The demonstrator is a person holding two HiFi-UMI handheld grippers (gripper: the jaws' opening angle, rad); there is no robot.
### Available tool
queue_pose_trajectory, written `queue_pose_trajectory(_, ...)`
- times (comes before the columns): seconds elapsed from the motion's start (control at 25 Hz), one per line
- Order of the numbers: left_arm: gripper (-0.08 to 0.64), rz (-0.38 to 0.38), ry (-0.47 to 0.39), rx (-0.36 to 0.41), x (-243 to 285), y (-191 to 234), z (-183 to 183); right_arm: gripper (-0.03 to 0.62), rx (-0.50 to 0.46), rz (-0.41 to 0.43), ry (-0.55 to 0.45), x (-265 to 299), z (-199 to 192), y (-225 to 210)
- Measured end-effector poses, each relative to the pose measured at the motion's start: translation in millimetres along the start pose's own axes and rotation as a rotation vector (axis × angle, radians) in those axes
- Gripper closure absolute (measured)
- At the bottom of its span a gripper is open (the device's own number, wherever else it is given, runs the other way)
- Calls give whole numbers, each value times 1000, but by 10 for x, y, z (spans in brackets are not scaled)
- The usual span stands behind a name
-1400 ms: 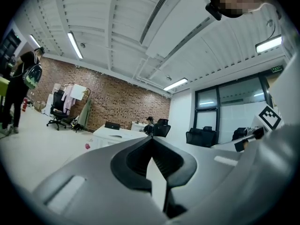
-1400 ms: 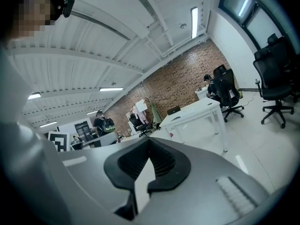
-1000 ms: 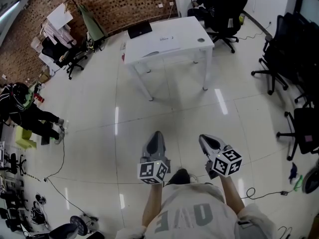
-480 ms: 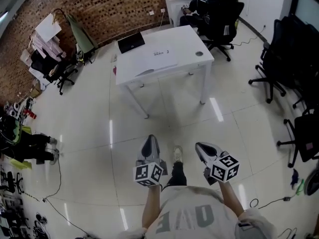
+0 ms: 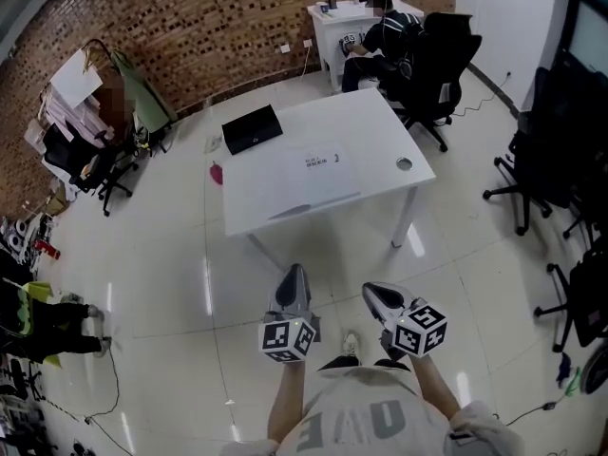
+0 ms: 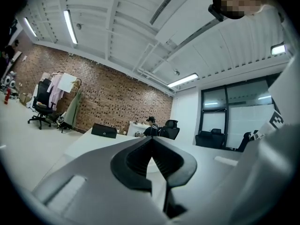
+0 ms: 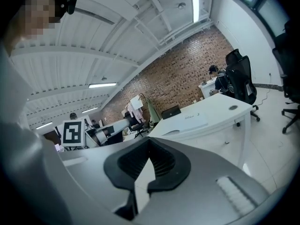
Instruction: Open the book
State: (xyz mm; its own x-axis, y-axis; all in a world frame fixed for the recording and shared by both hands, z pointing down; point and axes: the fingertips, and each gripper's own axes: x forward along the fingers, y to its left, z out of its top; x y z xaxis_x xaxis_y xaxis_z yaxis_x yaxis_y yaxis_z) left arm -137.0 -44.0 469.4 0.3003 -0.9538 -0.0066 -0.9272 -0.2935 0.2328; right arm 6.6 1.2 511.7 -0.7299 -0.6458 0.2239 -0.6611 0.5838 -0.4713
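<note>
Flat wht book (image 5: 318, 174), smooth rect. table (image 5: 375, 122).

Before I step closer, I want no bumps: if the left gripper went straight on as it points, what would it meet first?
Probably the near edge of the white table. The left gripper, jaws shut, has only floor tiles ahead until then. Its height against the tabletop is unclear.

The print on the white book (image 5: 320, 164) is too small to be read. At 3 o'clock, a black chair (image 5: 581, 288) is cut off by the edge.
</note>
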Motion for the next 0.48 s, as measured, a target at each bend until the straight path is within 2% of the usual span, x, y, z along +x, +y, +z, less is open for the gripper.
queue_pose_trajectory(0.12,548,3,10,-25,327,206,1,588,34,-15,15,345,112,-178)
queue_pose_trajectory(0.32,548,35,51,-75,769,425,-184,588,33,-24,41,754,352,-541)
queue_pose_trajectory(0.48,548,58,34,-69,1165,567,-119,588,48,5,35,1151,608,-825)
